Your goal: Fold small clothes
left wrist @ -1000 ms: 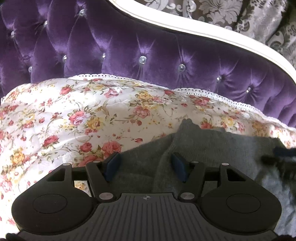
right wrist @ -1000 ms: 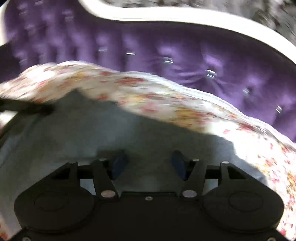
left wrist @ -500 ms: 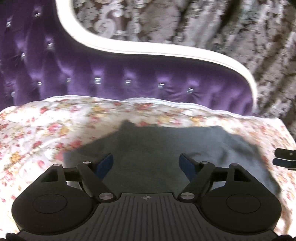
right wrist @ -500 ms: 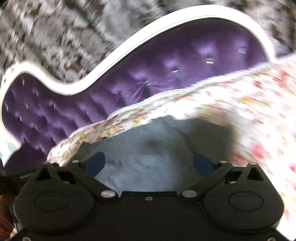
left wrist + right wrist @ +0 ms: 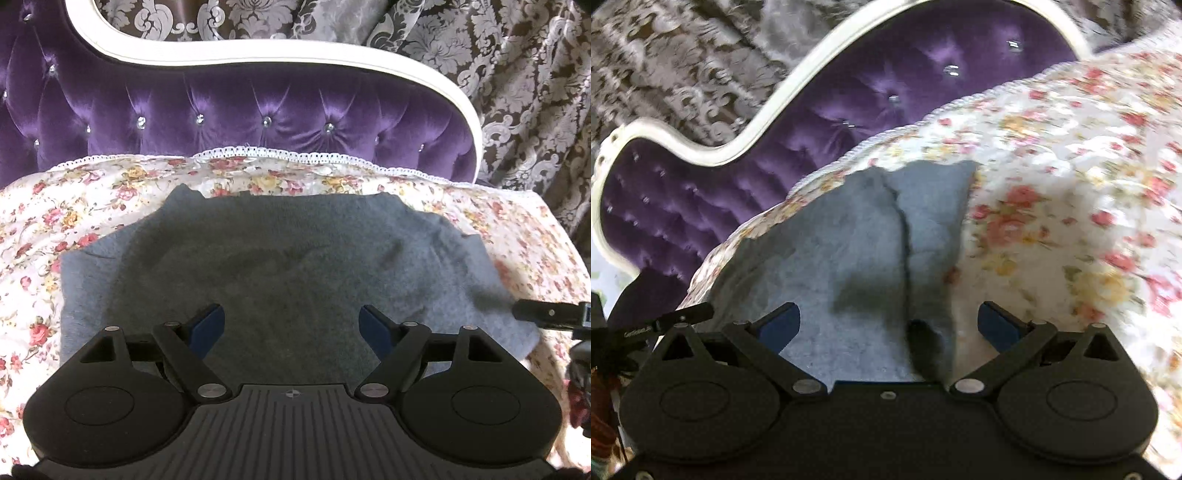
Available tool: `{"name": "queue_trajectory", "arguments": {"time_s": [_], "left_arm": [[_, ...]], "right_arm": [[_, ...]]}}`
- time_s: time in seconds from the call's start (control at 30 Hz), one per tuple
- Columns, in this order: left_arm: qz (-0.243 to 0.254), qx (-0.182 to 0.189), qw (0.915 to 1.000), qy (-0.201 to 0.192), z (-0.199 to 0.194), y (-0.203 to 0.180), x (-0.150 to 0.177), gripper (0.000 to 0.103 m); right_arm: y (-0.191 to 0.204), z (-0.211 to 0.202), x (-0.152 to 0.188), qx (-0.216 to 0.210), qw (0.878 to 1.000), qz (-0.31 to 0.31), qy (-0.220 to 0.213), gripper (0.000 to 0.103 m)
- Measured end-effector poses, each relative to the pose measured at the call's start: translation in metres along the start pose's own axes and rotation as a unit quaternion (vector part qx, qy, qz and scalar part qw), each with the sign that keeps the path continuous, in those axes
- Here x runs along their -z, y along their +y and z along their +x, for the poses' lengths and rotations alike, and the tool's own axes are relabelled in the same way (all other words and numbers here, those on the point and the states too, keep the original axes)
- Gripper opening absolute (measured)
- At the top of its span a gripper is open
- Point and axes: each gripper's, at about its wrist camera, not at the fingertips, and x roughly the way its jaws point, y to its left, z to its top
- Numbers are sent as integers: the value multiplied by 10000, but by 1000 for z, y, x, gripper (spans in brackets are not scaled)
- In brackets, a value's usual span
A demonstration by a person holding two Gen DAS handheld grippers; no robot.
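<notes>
A grey fleece garment (image 5: 280, 251) lies spread on the floral bedspread (image 5: 110, 192), with a narrow flap sticking out at its left. My left gripper (image 5: 291, 319) hovers open above its near edge, with nothing between the blue pads (image 5: 207, 323). In the right wrist view the same garment (image 5: 849, 240) shows a dark crease running down it. My right gripper (image 5: 888, 321) is open wide over its right edge, gripping nothing. One right gripper finger (image 5: 546, 314) pokes in at the garment's right corner. The left gripper's finger (image 5: 683, 315) shows at the far left.
A purple tufted headboard (image 5: 258, 110) with a white frame (image 5: 258, 57) rises behind the bed. Patterned grey curtains (image 5: 517, 74) hang beyond it. The floral bedspread (image 5: 1052, 166) stretches away to the right of the garment. The bed's edge falls away at the far right.
Both grippers have opened wider and drawn back from the garment, which now lies flat and nearly whole in view. The right wrist view has rolled, so the bed looks tilted.
</notes>
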Motion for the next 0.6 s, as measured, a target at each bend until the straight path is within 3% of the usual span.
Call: {"name": "queue_trajectory", "arguments": {"time_s": [0.2,0.43,0.6], "left_arm": [[-139,-102,9998,130,19,-3,-14,79],[-217,-599,9966,513,64,-1,-32,79],[-34,-658,9967,467,74,-6,-31,92]], "right_arm": [[-6,23,-5,-647,9972,339,-182,103],[-4,19,4,-763,9964,-80,-347,103],[-4,18,4,-790,9962,-79,-367,103]]}}
